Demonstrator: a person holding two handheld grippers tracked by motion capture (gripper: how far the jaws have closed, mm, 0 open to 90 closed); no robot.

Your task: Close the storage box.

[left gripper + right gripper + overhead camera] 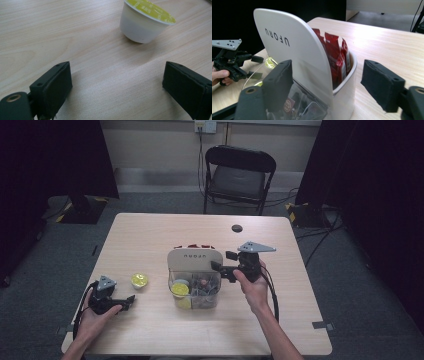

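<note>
- While the yellow-lidded capsule (145, 21) stands upright on the counter (150, 235) at lower left of the high view, the left claw (117, 87) lies just short of it, jaws wide and empty.
- At centre frame, the white organiser box (344, 90) holds red sachets (335, 55) behind its raised lid (294, 50).
- Beside the box's right side, the right claw (324, 87) has its jaws parted, straddling the lid edge without pressing it.

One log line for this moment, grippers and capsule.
left gripper: open, empty | yellow-lidded capsule: upright on table, beyond jaws | right gripper: open, straddling organizer box lid
</note>
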